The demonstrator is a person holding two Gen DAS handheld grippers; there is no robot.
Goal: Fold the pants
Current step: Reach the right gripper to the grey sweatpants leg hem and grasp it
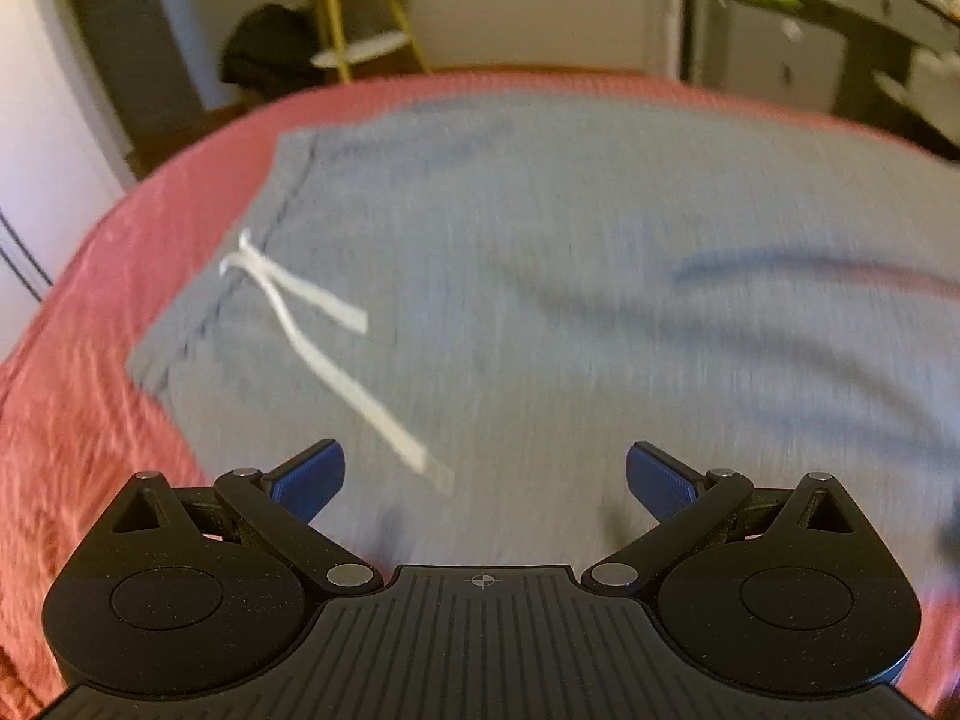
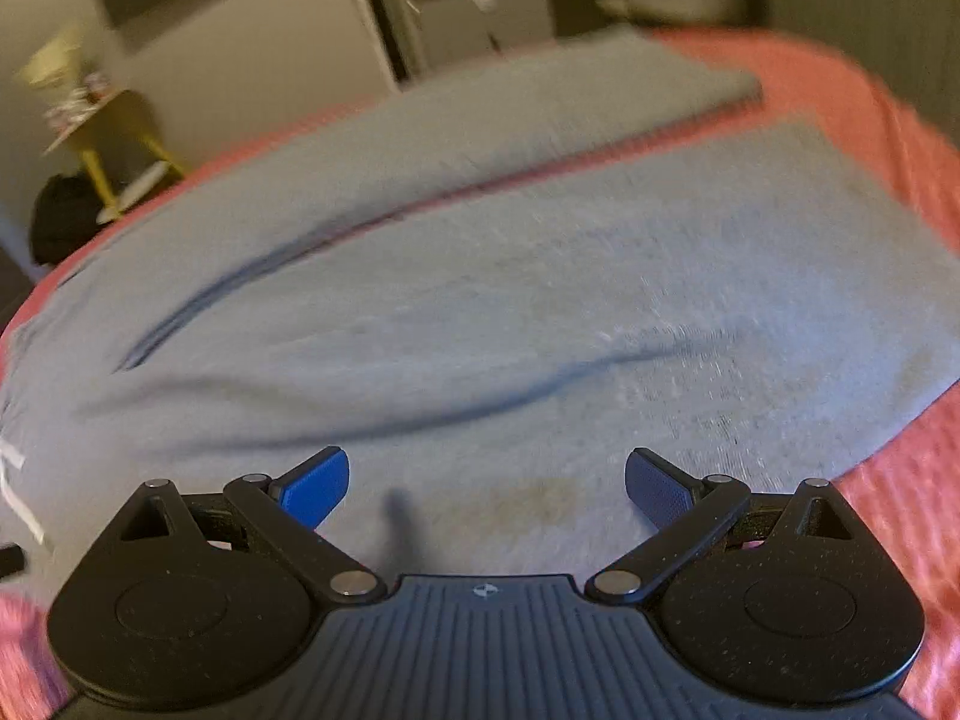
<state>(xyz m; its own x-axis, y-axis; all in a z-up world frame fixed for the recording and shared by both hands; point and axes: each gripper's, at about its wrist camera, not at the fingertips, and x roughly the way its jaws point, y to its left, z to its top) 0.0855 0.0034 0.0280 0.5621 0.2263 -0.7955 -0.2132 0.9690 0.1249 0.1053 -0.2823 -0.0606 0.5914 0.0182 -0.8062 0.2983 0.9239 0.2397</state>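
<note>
Grey pants are lying spread flat on a bed with a red cover. The waistband is sitting toward the left, with the white drawstring trailing loose across the front. In the right wrist view the two legs are running off to the right, a narrow strip of red showing between them. Both views are blurring from motion.

The left gripper is hovering above the cloth just beside the drawstring end, fingers spread wide, holding nothing. The right gripper is hovering above the near leg, fingers also spread wide and empty. Whether either is touching the fabric is not clear.

Handling judgement: the fabric is looking like soft knit jersey, light and limp, so it is likely drooping and creasing wherever unsupported. Grip is probably good; nothing fragile. Best holds appear to be the near waistband corner for the left and the near leg's outer edge or hem for the right, pinching through both layers. The drawstring is likely to snag.
</note>
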